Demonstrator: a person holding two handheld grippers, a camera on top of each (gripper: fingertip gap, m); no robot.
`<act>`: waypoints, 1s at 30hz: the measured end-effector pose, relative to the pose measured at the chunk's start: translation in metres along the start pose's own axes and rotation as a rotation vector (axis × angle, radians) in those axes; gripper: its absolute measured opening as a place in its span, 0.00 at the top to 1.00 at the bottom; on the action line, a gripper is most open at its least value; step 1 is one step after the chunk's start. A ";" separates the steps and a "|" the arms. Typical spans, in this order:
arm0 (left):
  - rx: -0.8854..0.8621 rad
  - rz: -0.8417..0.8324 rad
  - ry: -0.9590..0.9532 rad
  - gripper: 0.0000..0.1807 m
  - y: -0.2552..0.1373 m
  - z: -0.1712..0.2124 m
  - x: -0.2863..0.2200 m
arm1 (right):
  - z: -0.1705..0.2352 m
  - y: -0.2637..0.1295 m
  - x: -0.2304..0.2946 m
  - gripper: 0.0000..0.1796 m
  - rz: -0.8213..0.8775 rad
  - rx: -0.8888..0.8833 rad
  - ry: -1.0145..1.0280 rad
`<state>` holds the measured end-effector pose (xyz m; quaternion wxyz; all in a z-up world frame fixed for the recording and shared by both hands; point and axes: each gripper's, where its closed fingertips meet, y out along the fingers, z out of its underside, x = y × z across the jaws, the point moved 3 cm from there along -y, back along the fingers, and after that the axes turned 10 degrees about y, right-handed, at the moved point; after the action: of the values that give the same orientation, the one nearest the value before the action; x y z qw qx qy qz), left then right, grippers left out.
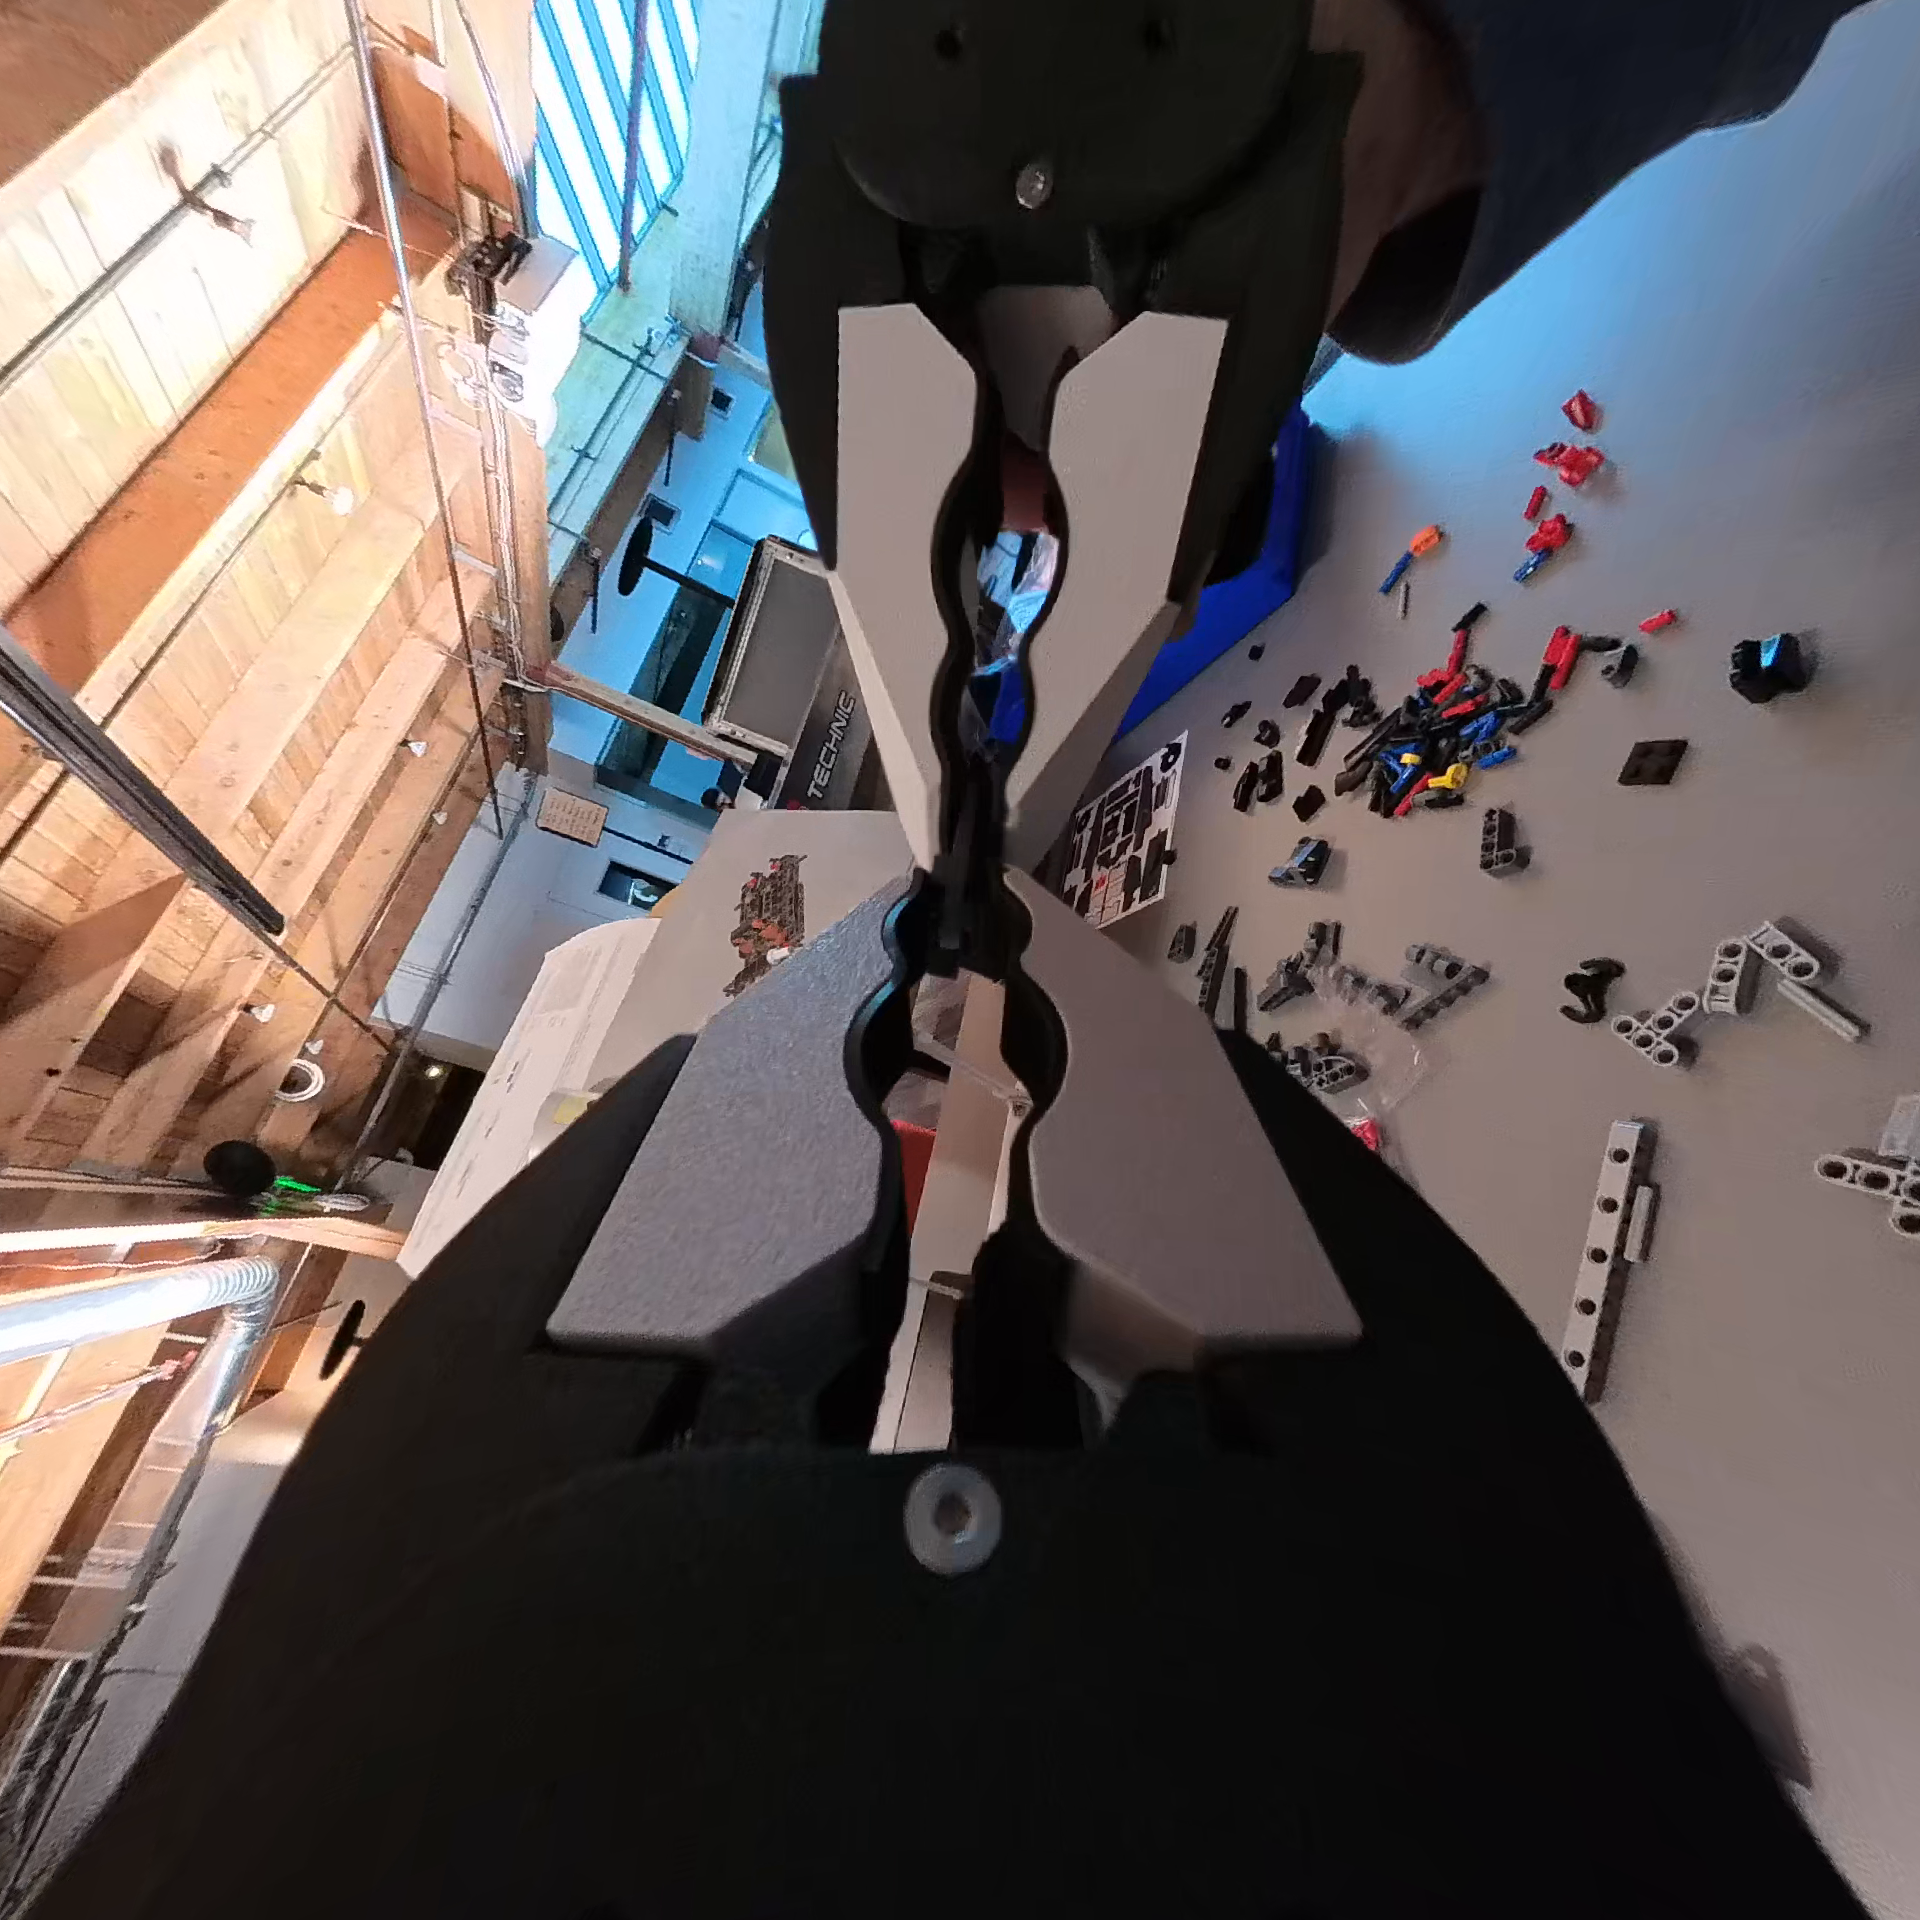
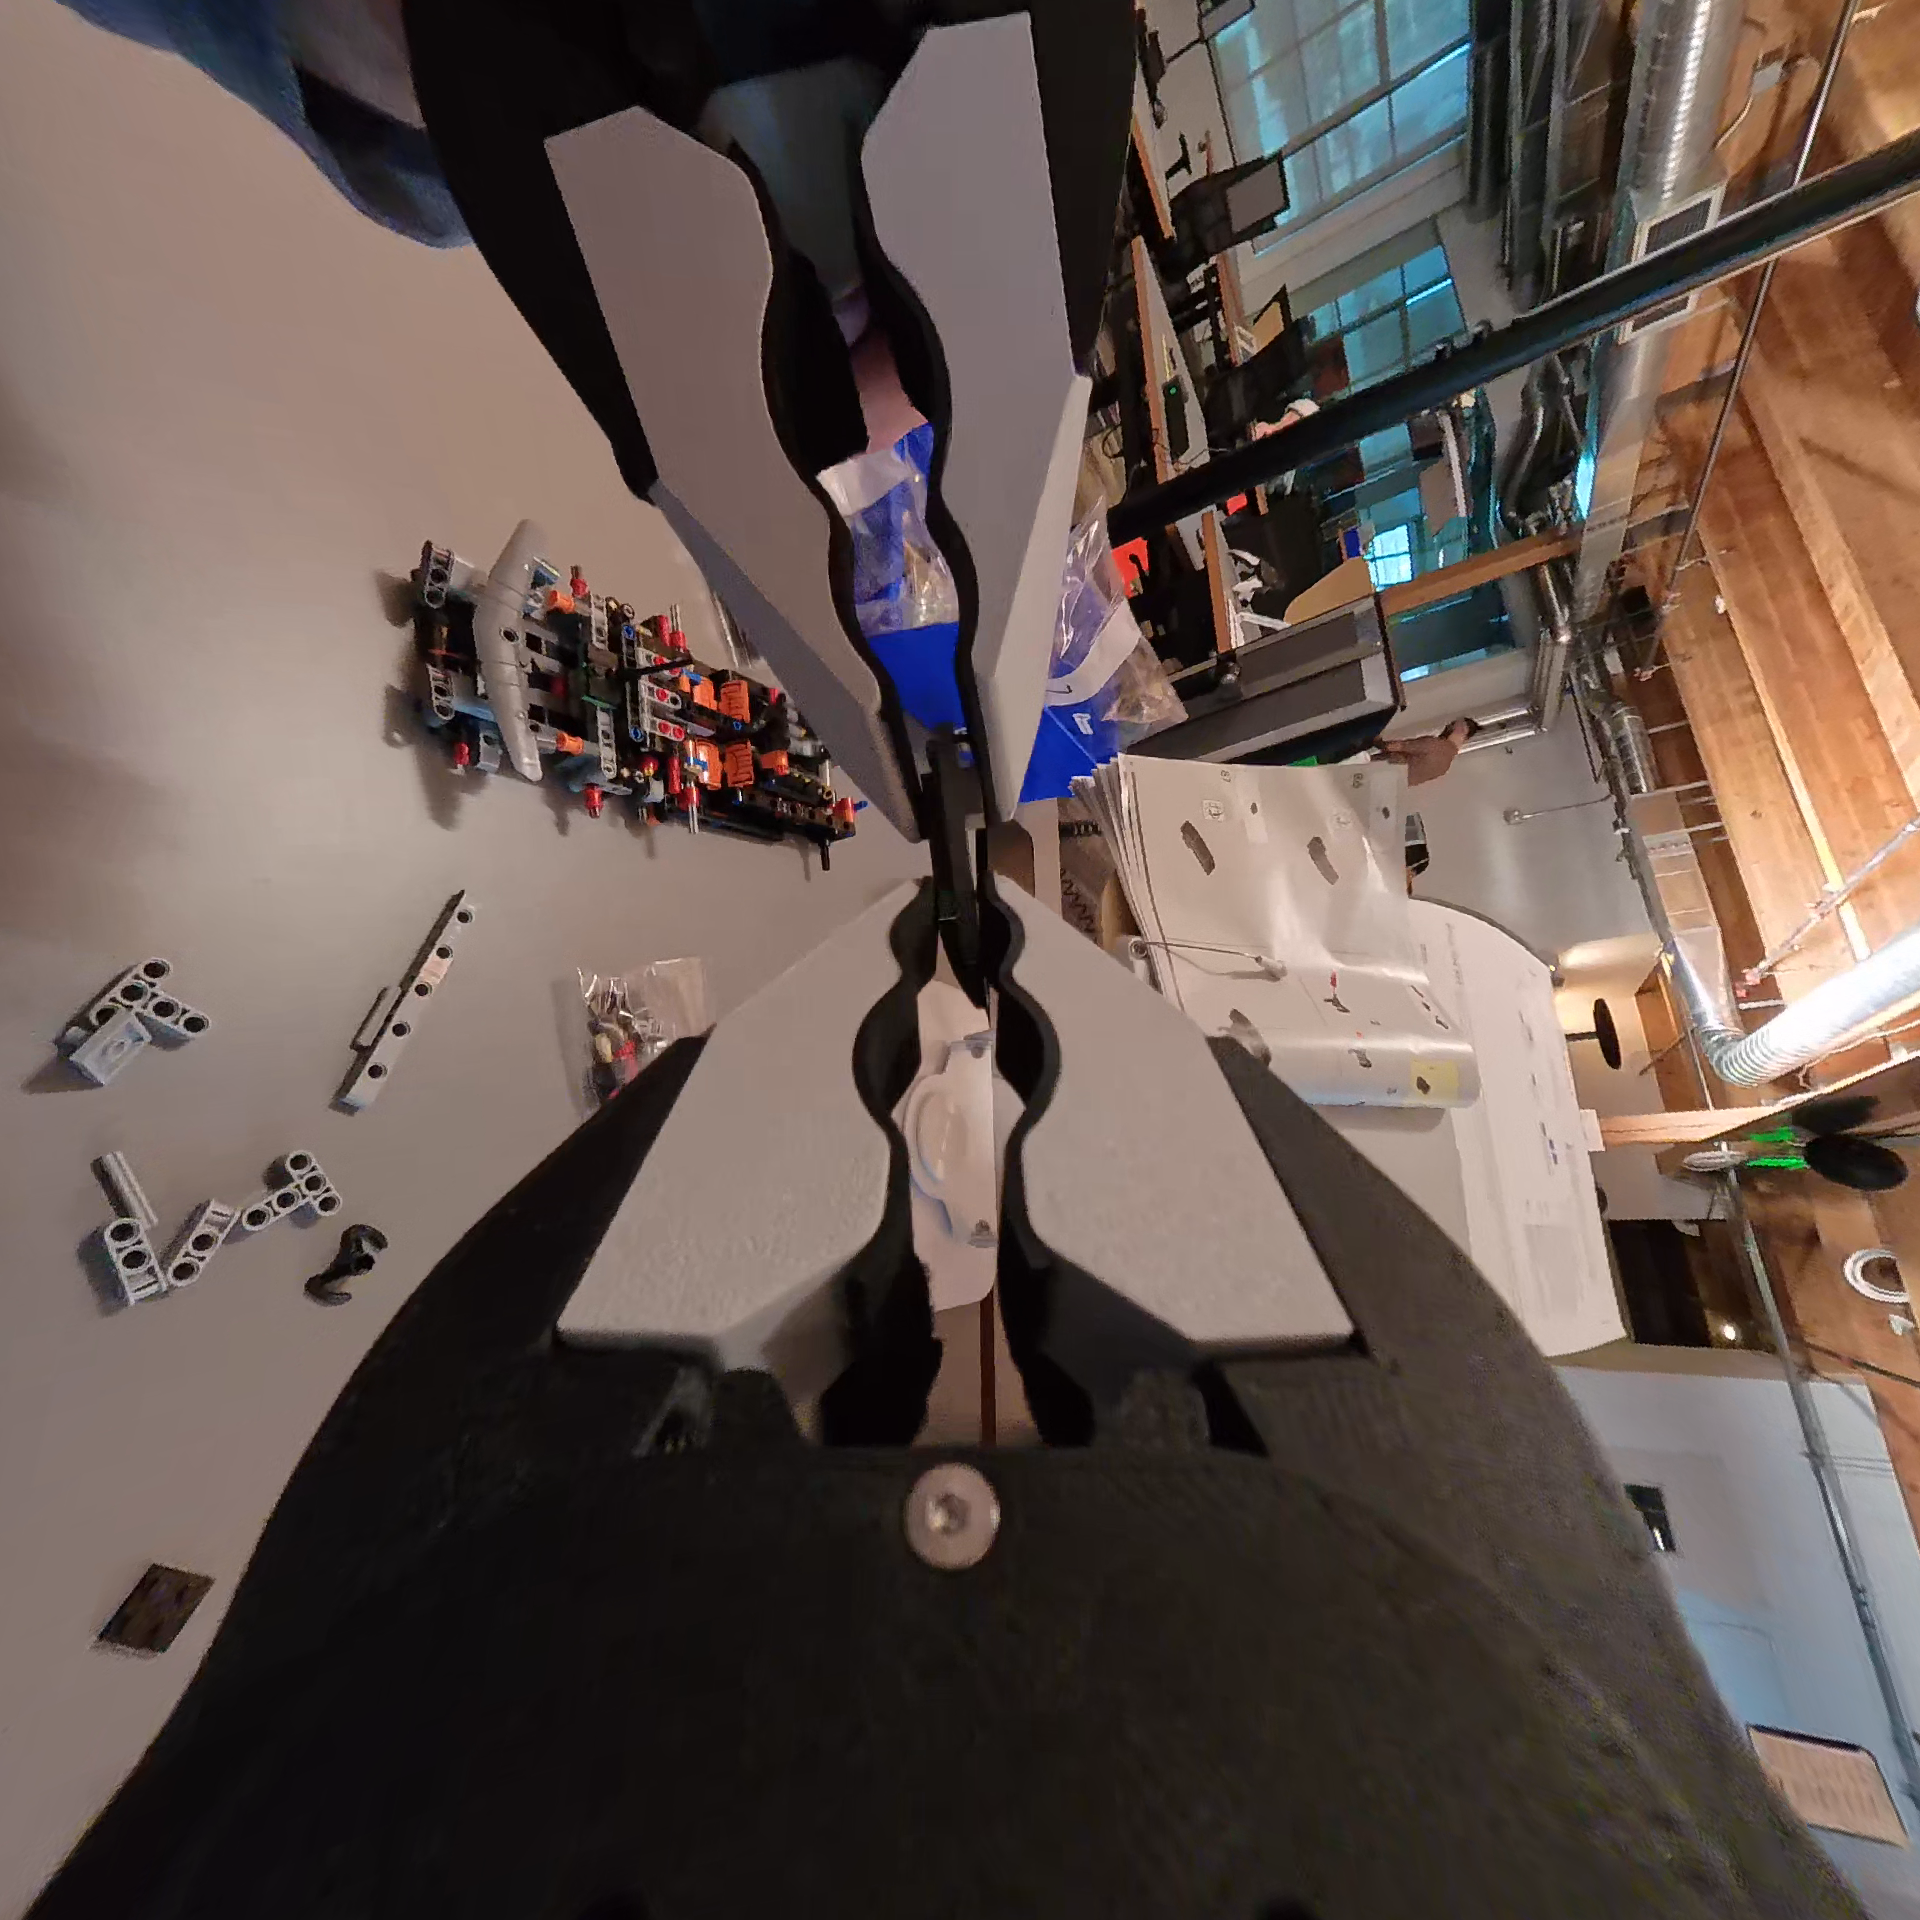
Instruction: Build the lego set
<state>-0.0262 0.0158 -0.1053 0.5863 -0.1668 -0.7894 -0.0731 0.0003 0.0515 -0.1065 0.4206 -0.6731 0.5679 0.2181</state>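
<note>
While both grippers meet tip to tip above the table [image 1: 1714, 312], left gripper [image 1: 961, 940] and right gripper [image 2: 951, 904] each pinch one small black lego piece [image 2: 951, 831], probably to steady it for mating; half-built model [image 2: 623, 696] lies well apart.

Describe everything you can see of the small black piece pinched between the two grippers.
The black piece is slim and elongated, dark matte plastic by its look. It is held in the air above the grey table, clamped at one end by the right gripper and at the other by the left gripper, tip to tip. Only a short stretch shows between the tips; its exact shape cannot be told.
</note>
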 end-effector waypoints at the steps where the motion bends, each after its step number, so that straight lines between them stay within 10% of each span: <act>1: 0.005 -0.005 0.001 0.95 0.001 0.001 -0.001 | 0.001 0.001 0.000 0.98 0.001 0.005 0.003; 21: -0.018 -0.068 -0.047 0.96 -0.002 0.004 0.011 | 0.001 0.005 -0.011 0.88 0.100 0.003 -0.034; 30: -0.166 0.101 -0.632 0.96 0.003 0.013 0.022 | 0.002 0.010 -0.013 0.77 0.340 0.061 -0.195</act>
<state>-0.0423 0.0269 -0.0886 0.2994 -0.2674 -0.9144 -0.0528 -0.0122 0.0604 -0.1007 0.4511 -0.5301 0.6362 0.3328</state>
